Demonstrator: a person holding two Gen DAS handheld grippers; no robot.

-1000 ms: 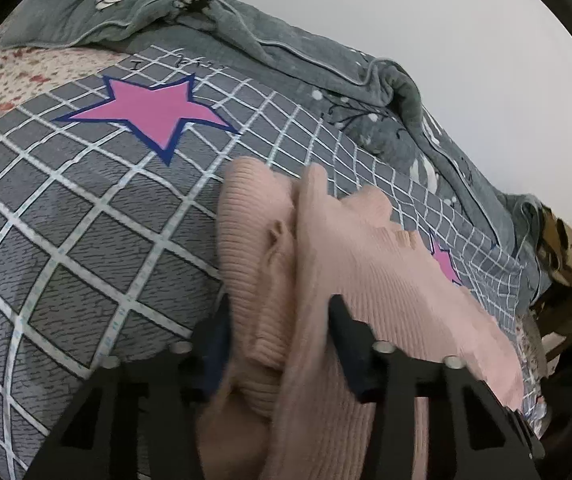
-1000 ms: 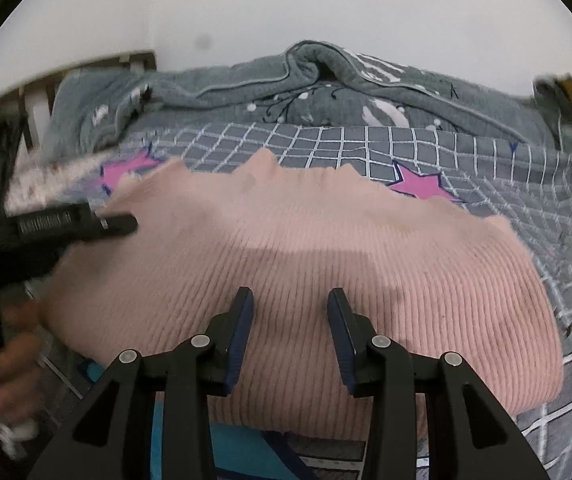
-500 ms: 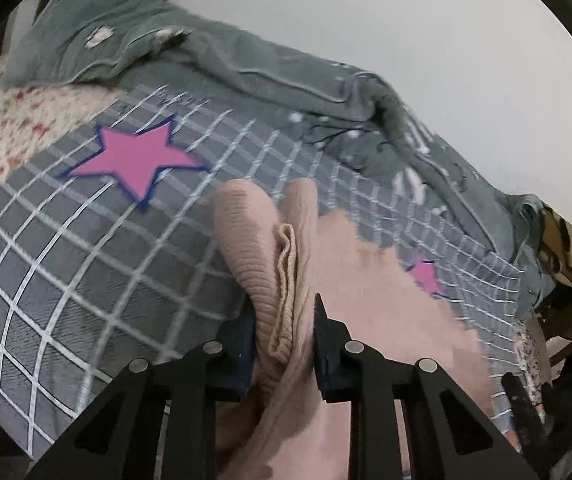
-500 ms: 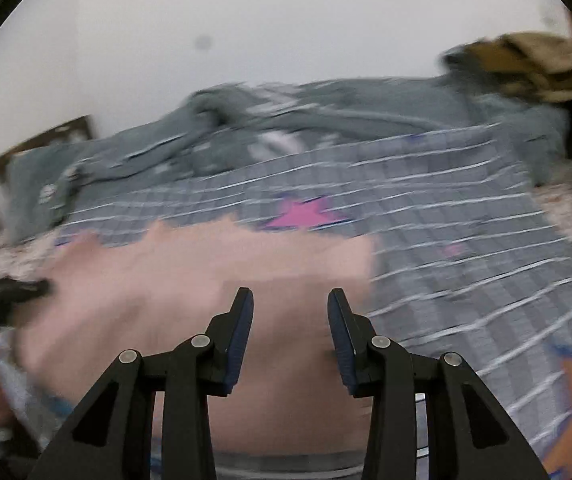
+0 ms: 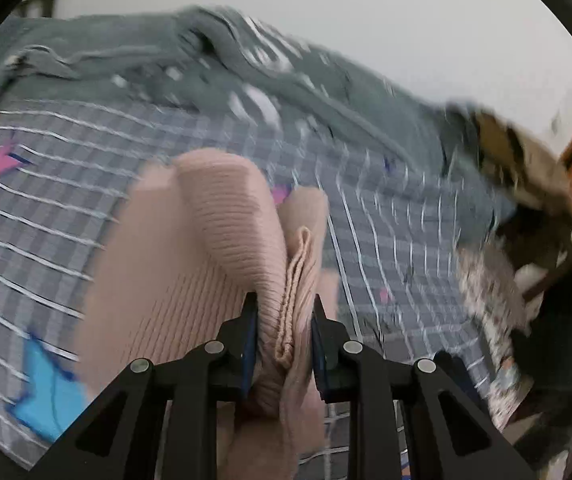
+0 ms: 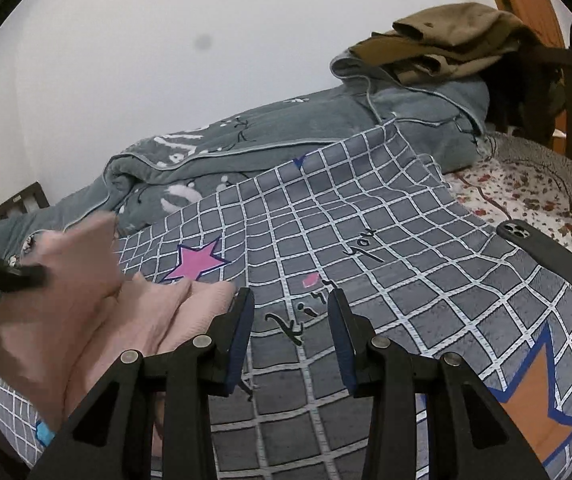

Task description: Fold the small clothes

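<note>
**Left tongs clamped on the pink sweater; right tongs parted over bare blanket**

The left wrist view showed what the right could not: the left gripper [image 5: 281, 332] was closed hard on a bunched fold of the pink sweater [image 5: 221, 240], ribbed knit and a hem edge squeezed between the two blue pads; the fold rose up ahead of the jaws and the rest of the garment spread down to the left over the checked blanket [image 5: 386, 240]; much of that view was smeared by motion, so the far edge of the bed was hard to read.

The right wrist view was sharp; the right gripper [image 6: 292, 320] stood with its jaws well apart and nothing between them, hanging over the blanket's printed lettering; the sweater [image 6: 85, 312] lay at the blanket's left side, its nearest lobe just beside the right gripper's left finger, whether touching could not be told; the left gripper [image 6: 1, 278] appeared as a dark blurred bar at the left edge, against the lifted pink cloth.

Only this view showed the phone [image 6: 542, 252] lying at the blanket's right edge, and the brown garment [image 6: 446, 36] piled on the grey quilt [image 6: 286, 132] along the far edge; between the sweater and the phone the blanket carried no other object; the floral sheet [image 6: 526, 192] bordered it on the right.
</note>
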